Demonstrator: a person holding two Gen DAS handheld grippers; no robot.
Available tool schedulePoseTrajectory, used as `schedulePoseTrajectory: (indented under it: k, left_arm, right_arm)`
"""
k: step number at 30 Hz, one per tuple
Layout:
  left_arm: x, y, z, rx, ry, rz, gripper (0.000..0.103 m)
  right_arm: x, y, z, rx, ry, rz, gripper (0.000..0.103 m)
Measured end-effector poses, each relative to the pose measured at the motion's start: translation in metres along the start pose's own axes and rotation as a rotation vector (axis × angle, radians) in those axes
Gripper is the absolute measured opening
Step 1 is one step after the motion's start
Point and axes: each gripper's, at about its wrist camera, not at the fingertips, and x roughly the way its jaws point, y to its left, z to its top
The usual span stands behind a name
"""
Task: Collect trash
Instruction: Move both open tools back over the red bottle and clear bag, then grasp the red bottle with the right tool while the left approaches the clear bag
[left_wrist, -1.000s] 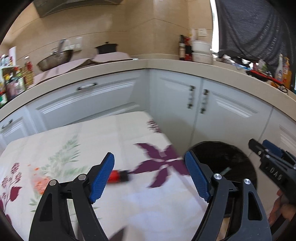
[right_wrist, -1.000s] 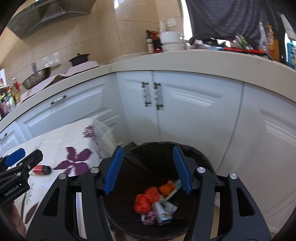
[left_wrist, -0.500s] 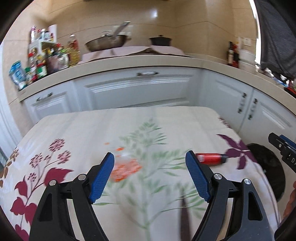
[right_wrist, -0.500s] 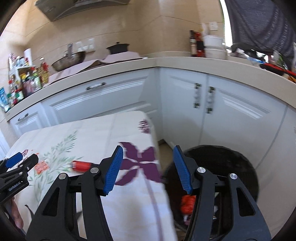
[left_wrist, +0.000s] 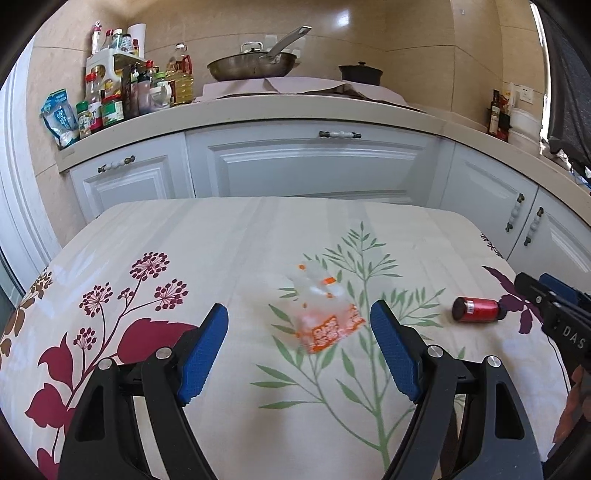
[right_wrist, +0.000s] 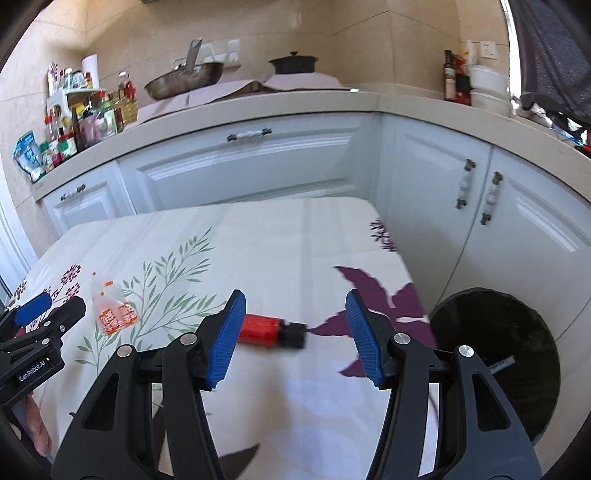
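Note:
A clear and orange plastic wrapper (left_wrist: 321, 314) lies flat on the floral tablecloth (left_wrist: 221, 258), framed between the blue pads of my open left gripper (left_wrist: 299, 350), which hovers short of it. A small red bottle with a black cap (right_wrist: 271, 330) lies on its side on the cloth; my right gripper (right_wrist: 295, 339) is above it with its jaws opening and nothing pressed between them. The bottle (left_wrist: 476, 309) also shows at the right of the left wrist view. The wrapper (right_wrist: 112, 314) sits left in the right wrist view. A black-lined trash bin (right_wrist: 495, 354) stands on the floor beside the table's right edge.
White kitchen cabinets (left_wrist: 306, 166) wrap around behind the table. The counter carries a spice rack with bottles (left_wrist: 118, 92), a steel wok (left_wrist: 255, 66) and a black pot (left_wrist: 360, 72). A person's fingers (right_wrist: 37, 424) hold the left gripper.
Both grippers swung left, from over the trash bin to over the table. The wrapper now lies between the left pads and the red bottle between the right pads, whose jaws widened a little.

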Motion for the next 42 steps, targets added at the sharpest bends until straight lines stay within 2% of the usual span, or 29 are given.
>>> schedulePoseTrajectory:
  k: [1,11,15,21,29,42]
  left_arm:
    - [0.001,0.002,0.0,-0.002,0.0,0.001,0.077]
    - [0.011,0.026,-0.002,-0.029,0.031,0.022,0.077]
    - [0.013,0.031,-0.003,-0.03,0.041,0.027,0.078]
    - [0.016,0.039,-0.003,-0.043,0.057,0.021,0.079]
    - [0.016,0.037,-0.004,-0.047,0.061,-0.008,0.08]
    - [0.016,0.035,-0.004,-0.045,0.067,-0.011,0.08]
  right_arm:
    - [0.001,0.003,0.0,-0.002,0.002,-0.001,0.063]
    - [0.025,0.023,0.0,-0.022,0.079,-0.012,0.067]
    - [0.036,0.026,-0.002,-0.026,0.12,-0.026,0.072]
    - [0.051,0.024,-0.004,-0.007,0.193,-0.041,0.073]
    - [0.052,0.027,-0.006,-0.022,0.205,-0.041,0.073]
    - [0.056,0.031,-0.006,-0.034,0.231,-0.02,0.074]
